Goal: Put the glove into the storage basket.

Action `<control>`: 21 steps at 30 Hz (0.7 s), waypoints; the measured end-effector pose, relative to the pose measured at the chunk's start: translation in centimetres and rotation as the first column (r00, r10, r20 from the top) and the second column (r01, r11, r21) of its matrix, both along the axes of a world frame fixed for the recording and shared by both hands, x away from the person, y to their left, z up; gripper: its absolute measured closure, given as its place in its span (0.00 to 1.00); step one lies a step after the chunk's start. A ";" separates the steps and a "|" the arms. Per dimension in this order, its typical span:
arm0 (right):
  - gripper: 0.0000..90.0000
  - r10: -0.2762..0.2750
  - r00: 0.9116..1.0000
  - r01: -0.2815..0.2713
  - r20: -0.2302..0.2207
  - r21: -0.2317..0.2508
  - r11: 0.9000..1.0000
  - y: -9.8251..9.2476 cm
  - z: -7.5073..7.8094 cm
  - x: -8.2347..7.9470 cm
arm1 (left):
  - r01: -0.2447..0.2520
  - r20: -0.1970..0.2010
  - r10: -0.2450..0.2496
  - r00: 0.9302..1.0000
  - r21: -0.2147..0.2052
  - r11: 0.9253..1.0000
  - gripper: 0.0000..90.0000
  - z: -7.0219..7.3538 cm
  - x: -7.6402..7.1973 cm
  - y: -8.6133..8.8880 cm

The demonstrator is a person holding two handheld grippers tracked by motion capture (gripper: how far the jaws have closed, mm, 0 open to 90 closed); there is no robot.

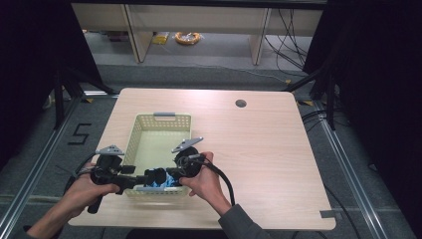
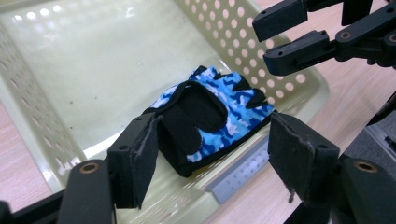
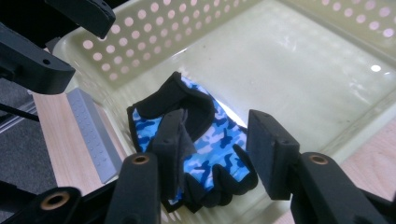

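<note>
A blue camouflage fingerless glove [image 2: 229, 114] with black trim lies on the floor of a pale yellow perforated basket [image 1: 160, 119], at its near end. In the left gripper view my left gripper [image 2: 212, 135] is open, its pads either side of the glove [image 3: 212, 135] and just above it. My right gripper [image 3: 219, 140] is open too, straddling the glove's finger end from the opposite side. From above, the left gripper [image 1: 149, 177] and right gripper [image 1: 168, 174] meet over the glove [image 1: 166, 182], which is mostly hidden under them.
The basket stands left of centre on a light wooden table [image 1: 263, 149] with a cable hole [image 1: 241, 103] at the far right. A grey handle plate [image 2: 238, 175] sits on the basket's near rim. The right gripper's jaws cross the left gripper view's upper right.
</note>
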State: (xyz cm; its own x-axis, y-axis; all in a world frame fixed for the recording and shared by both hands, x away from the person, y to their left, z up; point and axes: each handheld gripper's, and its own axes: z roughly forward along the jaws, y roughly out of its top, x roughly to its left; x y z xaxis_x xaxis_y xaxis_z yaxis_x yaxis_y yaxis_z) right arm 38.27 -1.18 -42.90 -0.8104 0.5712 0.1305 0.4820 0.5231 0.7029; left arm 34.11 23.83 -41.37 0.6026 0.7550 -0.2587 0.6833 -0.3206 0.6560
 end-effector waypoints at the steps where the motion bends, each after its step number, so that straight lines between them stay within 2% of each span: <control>1: 0.63 -0.018 1.000 0.018 -0.012 0.021 1.000 -0.1 0.0 -0.2 | 0.011 -0.009 -0.011 1.000 -0.001 1.000 0.36 0.1 -0.1 0.0; 2: 0.62 -0.017 1.000 0.018 -0.014 0.012 1.000 -0.4 0.2 -0.2 | -0.006 0.001 0.006 1.000 -0.016 1.000 0.35 0.1 -0.3 -0.3; 3: 0.62 -0.015 1.000 0.016 -0.012 0.015 1.000 -0.6 0.3 -0.3 | 0.012 -0.002 -0.012 1.000 -0.020 1.000 0.35 0.2 -0.4 -0.3; 5: 0.60 -0.015 1.000 0.015 -0.003 0.025 1.000 -1.2 0.5 -0.3 | 0.011 0.016 -0.011 1.000 -0.029 1.000 0.35 0.4 -0.8 -0.8; 6: 0.60 -0.018 1.000 0.018 -0.004 0.025 1.000 -1.5 0.6 -0.3 | 0.036 0.023 -0.036 0.999 -0.028 0.999 0.34 0.4 -0.9 -0.9; 7: 0.59 -0.023 1.000 0.023 0.005 0.037 0.999 -1.8 0.5 -0.4 | 0.029 0.026 -0.027 0.999 -0.053 0.998 0.34 0.4 -1.1 -1.3; 8: 0.58 -0.022 1.000 0.022 0.006 0.046 0.999 -2.1 0.6 -0.4 | 0.019 0.032 -0.017 0.999 -0.059 0.998 0.34 0.4 -1.3 -1.6; 9: 0.58 -0.030 1.000 0.030 0.003 0.063 0.998 -2.4 0.6 -0.5 | 0.026 0.037 -0.024 0.999 -0.046 0.999 0.34 0.4 -1.5 -1.8; 11: 0.56 -0.026 1.000 0.026 -0.001 0.055 0.998 -3.3 0.9 -0.7 | 0.026 0.040 -0.023 0.999 -0.069 0.997 0.33 0.3 -1.7 -2.3; 12: 0.56 -0.029 1.000 0.028 0.012 0.067 0.997 -3.5 0.8 -0.8 | 0.038 0.038 -0.035 0.999 -0.076 0.996 0.33 0.4 -1.7 -2.5; 15: 0.54 -0.030 0.999 0.029 0.011 0.077 0.997 -4.7 0.9 -1.4 | 0.048 0.055 -0.043 0.998 -0.089 0.995 0.33 0.4 -2.0 -3.3; 19: 0.53 -0.034 0.999 0.030 0.042 0.089 0.996 -6.1 1.1 -2.1 | 0.068 0.077 -0.059 0.995 -0.109 0.992 0.32 0.3 -2.5 -4.5; 20: 0.52 -0.013 0.998 0.006 0.063 0.099 0.995 -6.4 1.0 -2.1 | 0.075 0.072 -0.067 0.995 -0.113 0.991 0.32 0.4 -2.6 -4.7; 21: 0.52 -0.038 0.998 0.033 0.041 0.105 0.994 -6.7 1.1 -2.5 | 0.074 0.080 -0.065 0.995 -0.117 0.990 0.32 0.3 -2.7 -5.1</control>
